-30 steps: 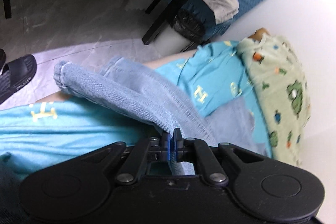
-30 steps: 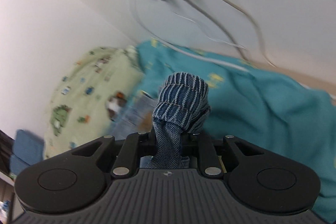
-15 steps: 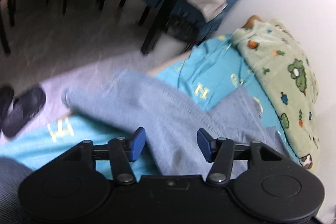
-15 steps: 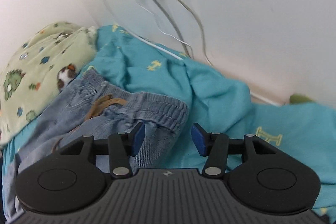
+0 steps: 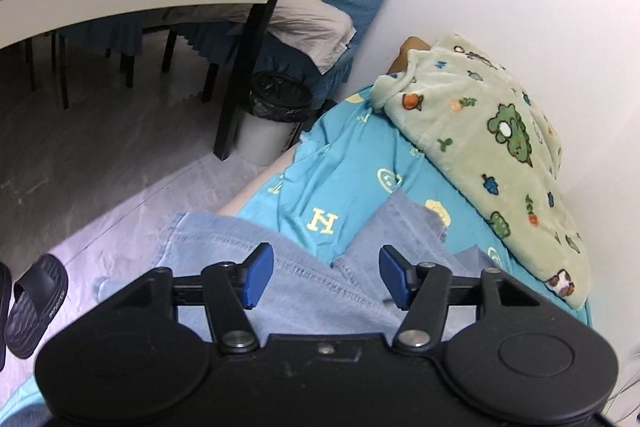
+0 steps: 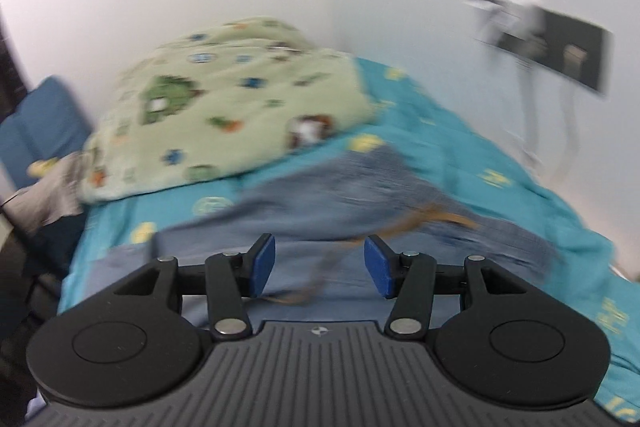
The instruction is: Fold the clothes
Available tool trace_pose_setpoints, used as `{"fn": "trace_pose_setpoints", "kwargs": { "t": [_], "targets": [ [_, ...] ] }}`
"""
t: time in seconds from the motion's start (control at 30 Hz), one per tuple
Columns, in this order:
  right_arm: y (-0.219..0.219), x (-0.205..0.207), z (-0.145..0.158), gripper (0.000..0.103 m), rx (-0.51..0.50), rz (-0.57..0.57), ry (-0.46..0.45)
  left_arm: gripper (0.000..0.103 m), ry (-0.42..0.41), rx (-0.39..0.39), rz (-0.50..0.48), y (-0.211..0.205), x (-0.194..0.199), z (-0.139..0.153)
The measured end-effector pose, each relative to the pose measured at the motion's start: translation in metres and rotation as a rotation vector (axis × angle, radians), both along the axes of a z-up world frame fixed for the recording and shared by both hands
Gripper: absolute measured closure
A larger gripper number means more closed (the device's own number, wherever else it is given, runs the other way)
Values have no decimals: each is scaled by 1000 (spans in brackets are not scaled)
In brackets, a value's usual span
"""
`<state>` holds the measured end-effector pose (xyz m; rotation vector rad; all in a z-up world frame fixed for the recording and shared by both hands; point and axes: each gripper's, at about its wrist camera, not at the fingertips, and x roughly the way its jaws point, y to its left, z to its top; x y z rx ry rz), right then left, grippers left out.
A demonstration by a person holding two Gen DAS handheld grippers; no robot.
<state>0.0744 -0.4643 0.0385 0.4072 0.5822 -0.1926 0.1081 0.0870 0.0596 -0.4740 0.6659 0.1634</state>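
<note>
Both my left claw [image 5: 326,275] and right claw [image 6: 320,265] are wide open, holding nothing. The jeans [image 5: 304,283] lie spread on the bed [image 5: 340,163], folding barely started.

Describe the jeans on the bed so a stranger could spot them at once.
Find the bed with the turquoise sheet against the white wall. A pale green cartoon blanket lies bunched at the wall side; the jeans lie spread flat beside it, nearer the bed's edge. They are the only faded blue denim there, with a tan drawstring at the waist.

Jeans [image 5: 288,267] on the bedsheet [image 5: 352,163], blanket [image 5: 492,155] behind, by the wall.
</note>
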Motion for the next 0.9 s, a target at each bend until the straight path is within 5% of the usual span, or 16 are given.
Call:
{"fn": "trace_pose_setpoints", "kwargs": {
  "t": [0.27,0.63,0.9],
  "targets": [
    [105,42,22,50,-39,214,-98,48,-47,61,-76,-15,21,0],
    [192,61,-58,50,44,331,-117,48,-23,-40,-123,-17,78,-48],
    [201,73,-99,50,31,382,-59,50,69,-76,-185,-31,150,-93]
  ]
}}
